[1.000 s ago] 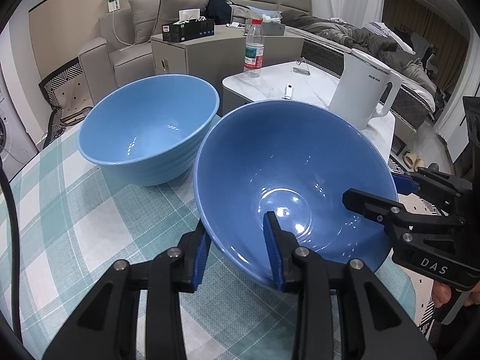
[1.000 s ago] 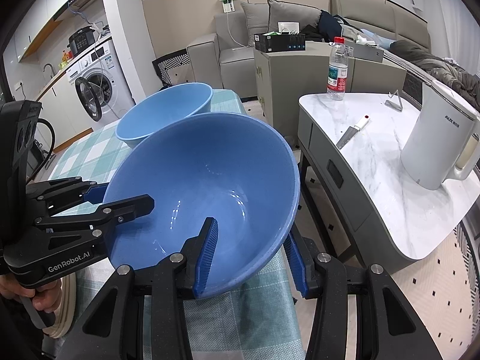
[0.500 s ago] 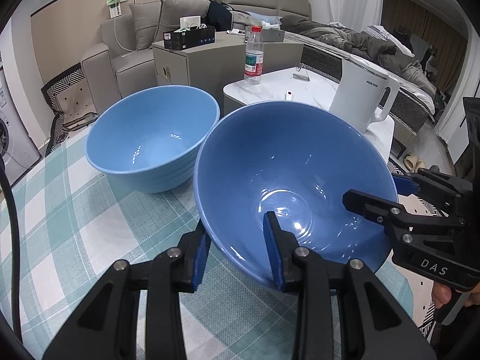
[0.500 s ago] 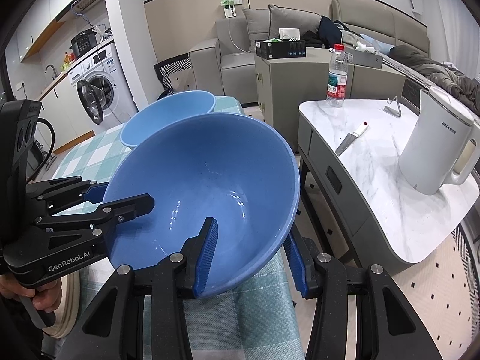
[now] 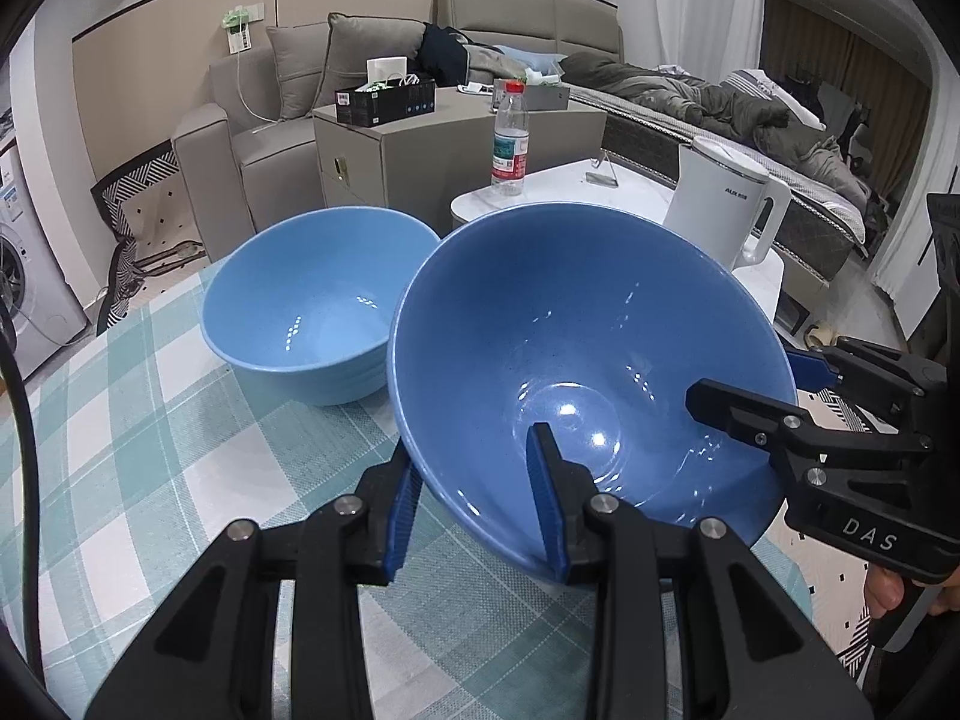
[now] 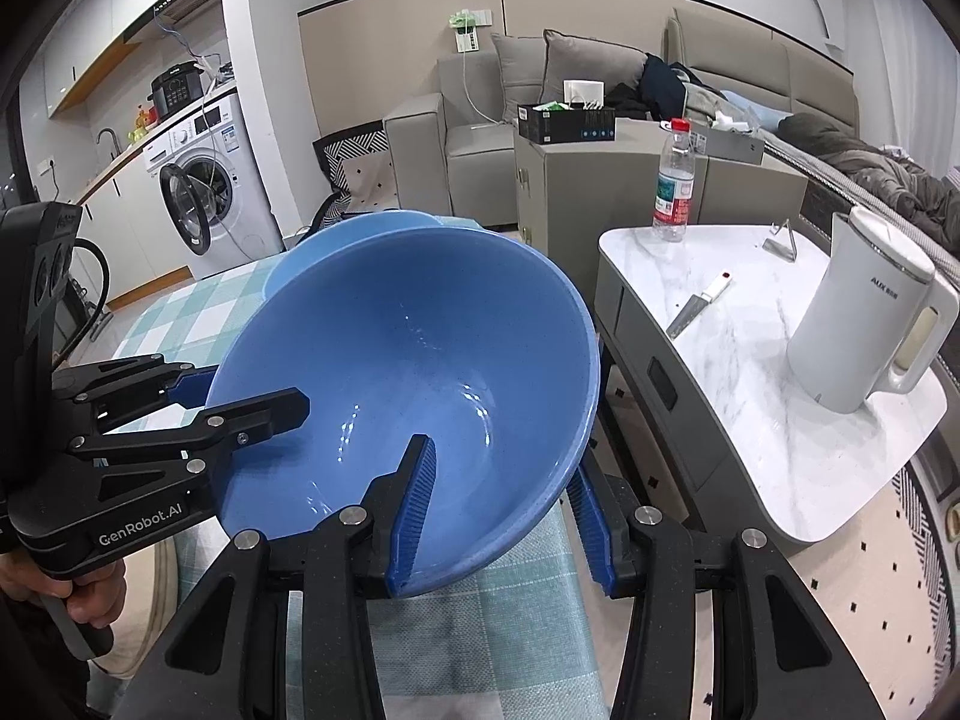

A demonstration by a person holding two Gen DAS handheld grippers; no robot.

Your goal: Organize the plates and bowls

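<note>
Currently | dark blue bowl (image 5: 576, 360): tilted above checked tablecloth (image 5: 150, 450) | left gripper (image 5: 474, 504): clamped on its rim | right gripper (image 6: 498, 510): clamped on opposite rim | light blue bowl (image 5: 312, 312): on cloth, just beside.

The tilted bowl (image 5: 576, 354) is a deep, speckled blue; the second bowl (image 5: 318, 312) is a paler sky blue. The cloth on the bench (image 5: 156, 432) is checked in teal, pale green and white. Both the left gripper (image 5: 477, 507) and the right gripper (image 6: 501, 510) are black with ribbed blue pads. The kettle (image 6: 864, 324) is white, on a white, grey-veined marble top (image 6: 744, 372). The bottle (image 6: 675, 180) has a red cap and a red-and-green label.
</note>
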